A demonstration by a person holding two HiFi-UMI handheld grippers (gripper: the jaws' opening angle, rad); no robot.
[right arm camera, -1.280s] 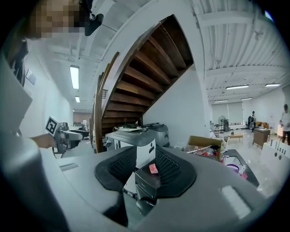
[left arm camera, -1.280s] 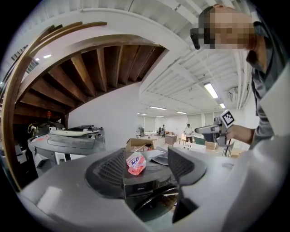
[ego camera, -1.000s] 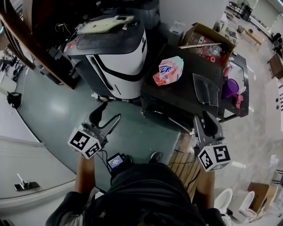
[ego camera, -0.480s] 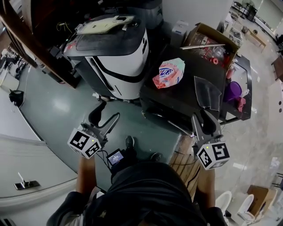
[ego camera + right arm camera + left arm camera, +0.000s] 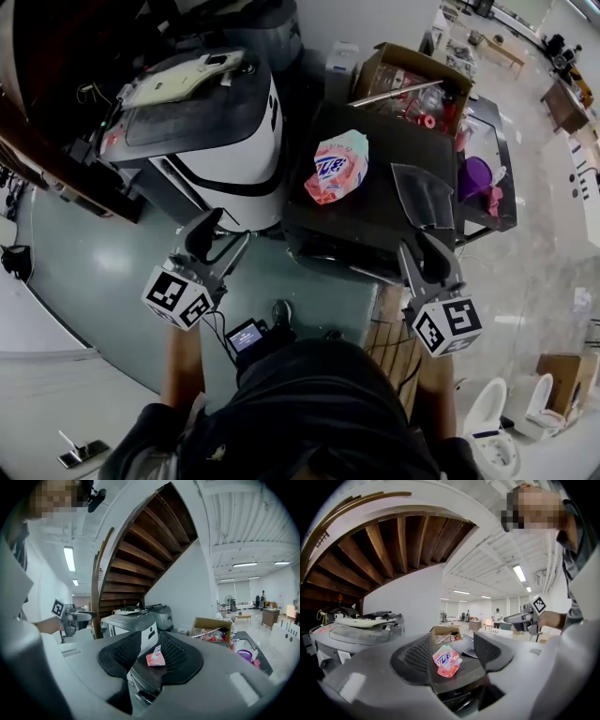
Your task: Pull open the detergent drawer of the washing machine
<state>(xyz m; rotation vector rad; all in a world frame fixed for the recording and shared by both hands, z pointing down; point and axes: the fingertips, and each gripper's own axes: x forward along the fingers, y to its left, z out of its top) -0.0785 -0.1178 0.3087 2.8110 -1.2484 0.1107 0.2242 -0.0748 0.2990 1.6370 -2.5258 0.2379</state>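
Black pads clenched shut on nothing at the right claw (image 5: 424, 246), hovering near the washer (image 5: 375, 202) at its 11 o'clock, not touching. Released and wide apart on the left claw (image 5: 228, 234), also empty, with the washer off at 2 o'clock and a white machine (image 5: 220, 159) at 12. Got a pink pouch (image 5: 336, 169) lying on the washer top, box (image 5: 403, 80) behind at 1. Can't pick out the drawer on that dark front tbh.
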